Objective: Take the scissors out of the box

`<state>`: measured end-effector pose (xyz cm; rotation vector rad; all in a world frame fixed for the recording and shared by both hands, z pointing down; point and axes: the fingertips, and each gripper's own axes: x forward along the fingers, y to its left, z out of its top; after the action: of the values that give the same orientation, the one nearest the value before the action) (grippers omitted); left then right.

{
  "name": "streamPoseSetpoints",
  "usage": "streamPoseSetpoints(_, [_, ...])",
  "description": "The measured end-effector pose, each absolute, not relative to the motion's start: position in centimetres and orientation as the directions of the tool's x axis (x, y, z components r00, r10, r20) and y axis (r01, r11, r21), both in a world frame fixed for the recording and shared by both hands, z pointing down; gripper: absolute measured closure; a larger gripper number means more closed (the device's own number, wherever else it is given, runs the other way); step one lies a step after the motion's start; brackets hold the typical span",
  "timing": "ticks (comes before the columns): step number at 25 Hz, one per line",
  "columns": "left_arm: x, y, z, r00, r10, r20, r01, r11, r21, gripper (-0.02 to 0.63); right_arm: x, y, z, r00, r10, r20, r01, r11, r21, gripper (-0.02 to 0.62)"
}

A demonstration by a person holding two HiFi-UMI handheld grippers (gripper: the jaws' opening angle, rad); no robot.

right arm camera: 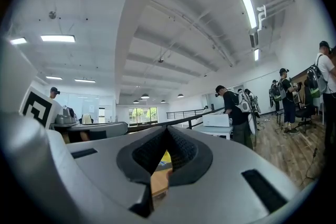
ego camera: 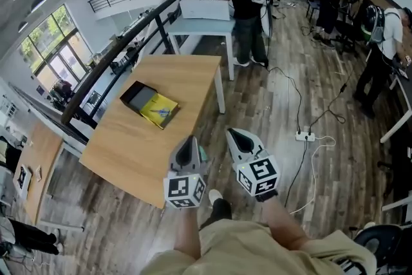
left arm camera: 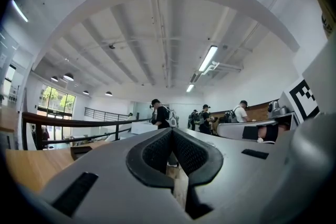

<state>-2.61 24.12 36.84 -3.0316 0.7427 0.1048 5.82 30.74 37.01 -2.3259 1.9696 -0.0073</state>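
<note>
Claws first: left claw (ego camera: 188, 142) and right claw (ego camera: 237, 135) are both clenched on nothing, held level above the desk's (ego camera: 129, 151) near edge. Well beyond them, toward the left edge, lies the open black box (ego camera: 136, 95) with a yellow insert (ego camera: 161, 111). The scissors are presumably inside, too small to make out. Arriving clenched, either claw would likely shove the light box edgeward rather than grip. Count: two claws, one box, one desk.

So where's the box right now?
In the head view, the box lies on the wooden table, left of the middle. It is up ahead of the left gripper, and nothing touches it.
</note>
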Motion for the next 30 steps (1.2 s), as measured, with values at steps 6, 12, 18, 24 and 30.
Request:
streamPoseSetpoints(6, [0.2, 14.2, 35.5, 0.871, -0.485, -0.077, -0.487, -0.873, -0.006, 0.595, 7.8, 20.6, 35.5, 0.108, -0.993, -0.052, -0.993, -0.105, -0.053, 0.584])
streamPoseSetpoints(12, [1.8, 4.0, 35.3, 0.84, -0.537, -0.077, -0.539, -0.842, -0.002, 0.595, 8.8, 9.9, 35.8, 0.036, -0.999, -0.026, -0.999, -0.035, -0.036, 0.584])
streamPoseSetpoints(18, [2.0, -4.0, 35.7, 0.808, -0.586, -0.06, -0.586, -0.81, 0.023, 0.595, 9.1, 0.9, 36.3, -0.049, -0.999, 0.005, -0.998, 0.048, -0.034, 0.584])
streamPoseSetpoints(24, [1.0, -10.0, 38.4, 0.723, -0.691, -0.014, -0.689, -0.722, 0.068, 0.595, 8.5, -6.2, 38.7, -0.202, -0.977, 0.07, -0.979, 0.2, -0.041, 0.584])
streamPoseSetpoints(30, [0.1, -16.5, 42.6, 0.59, -0.806, 0.057, -0.805, -0.58, 0.126, 0.595, 8.5, -13.9, 43.8, -0.374, -0.906, 0.2, -0.927, 0.372, -0.049, 0.584])
